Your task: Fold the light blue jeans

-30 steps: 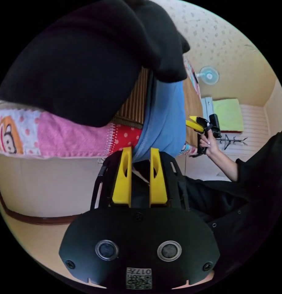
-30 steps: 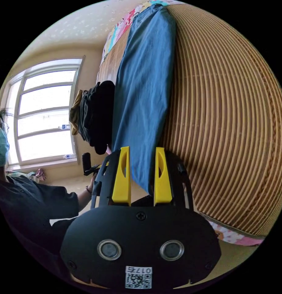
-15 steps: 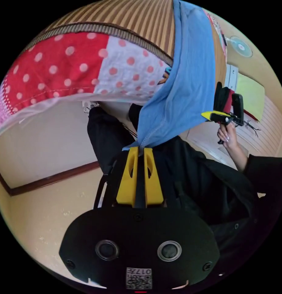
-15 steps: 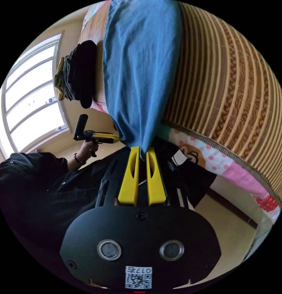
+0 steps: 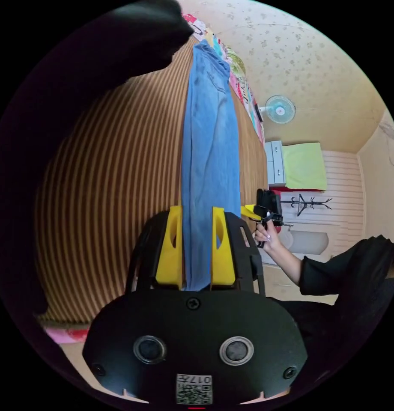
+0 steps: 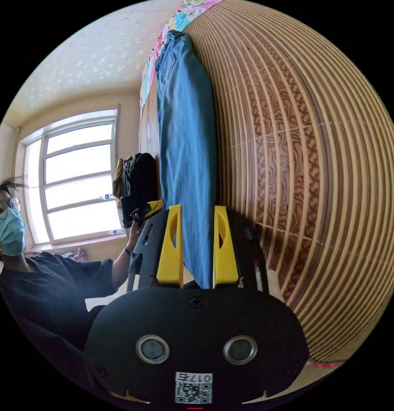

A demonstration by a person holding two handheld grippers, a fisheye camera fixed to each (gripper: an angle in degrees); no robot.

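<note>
My left claw (image 5: 196, 214) stands spread, the jeans' (image 5: 210, 162) near end lying between its yellow jaws; whether they press the cloth I cannot tell. My right claw (image 6: 198, 214) is spread likewise around the same end. The jeans stretch away from me in a long strip on the striped mat (image 6: 299, 162). A dark heap (image 6: 137, 184) sits beside them. Beyond, a window (image 6: 77, 180) and fan (image 5: 279, 109).
</note>
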